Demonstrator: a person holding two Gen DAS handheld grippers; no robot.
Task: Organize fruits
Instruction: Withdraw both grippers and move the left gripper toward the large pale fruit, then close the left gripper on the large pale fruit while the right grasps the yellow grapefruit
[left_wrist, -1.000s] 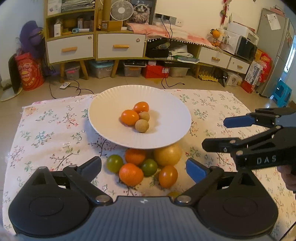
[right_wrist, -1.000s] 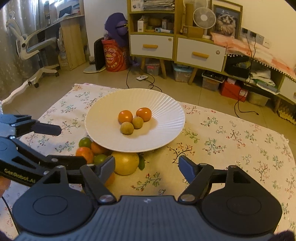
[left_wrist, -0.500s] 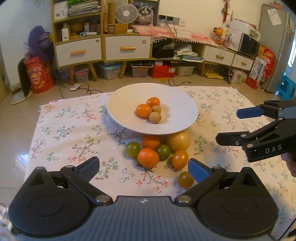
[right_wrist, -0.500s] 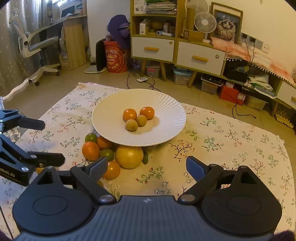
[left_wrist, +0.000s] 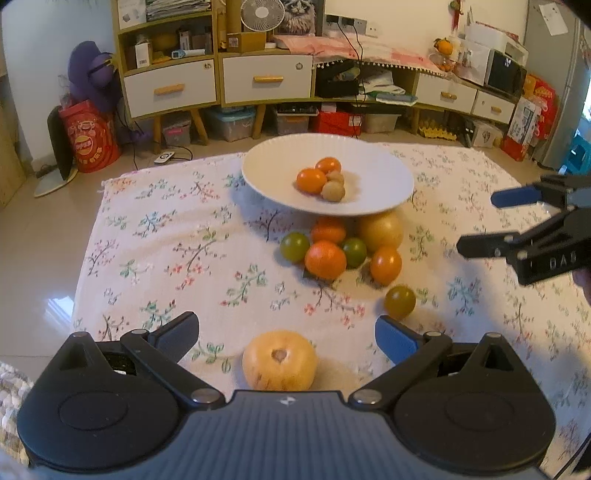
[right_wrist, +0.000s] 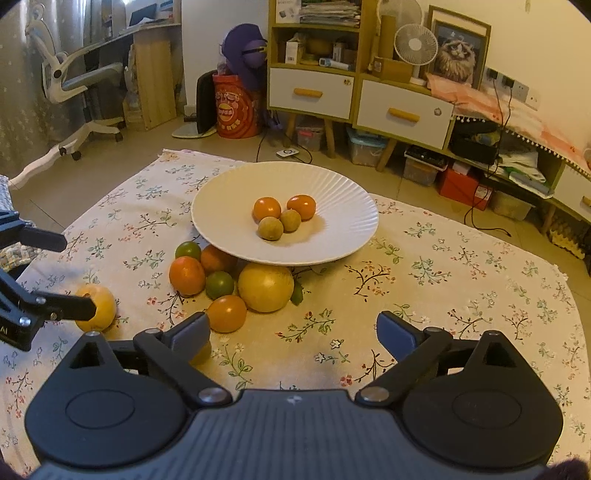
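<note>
A white ribbed plate (left_wrist: 273, 173) (right_wrist: 221, 206) on the flowered cloth holds two orange fruits and two small brown ones. In front of it lies a pile of orange and green fruits (left_wrist: 325, 258) (right_wrist: 186, 275) with a big yellow fruit (left_wrist: 380, 230) (right_wrist: 266, 282). My left gripper (left_wrist: 286, 334) (right_wrist: 61, 275) is open; a second big yellow fruit (left_wrist: 279, 360) (right_wrist: 98, 308) lies between its fingers, untouched by the pads. My right gripper (right_wrist: 294, 328) (left_wrist: 480, 223) is opening its jaws over bare cloth. A small olive fruit (left_wrist: 399, 302) (right_wrist: 202, 355) sits half hidden under its left finger.
The cloth (left_wrist: 166, 258) covers a low table, with its left edge dropping to a shiny tiled floor. Behind stand drawer cabinets (left_wrist: 266, 79), storage boxes, a red bag (left_wrist: 90, 142) and an office chair (right_wrist: 74, 81).
Both grippers have drawn back from the plate toward the near side. A second yellow fruit has come into view between the left fingers. The right jaws have spread wider.
</note>
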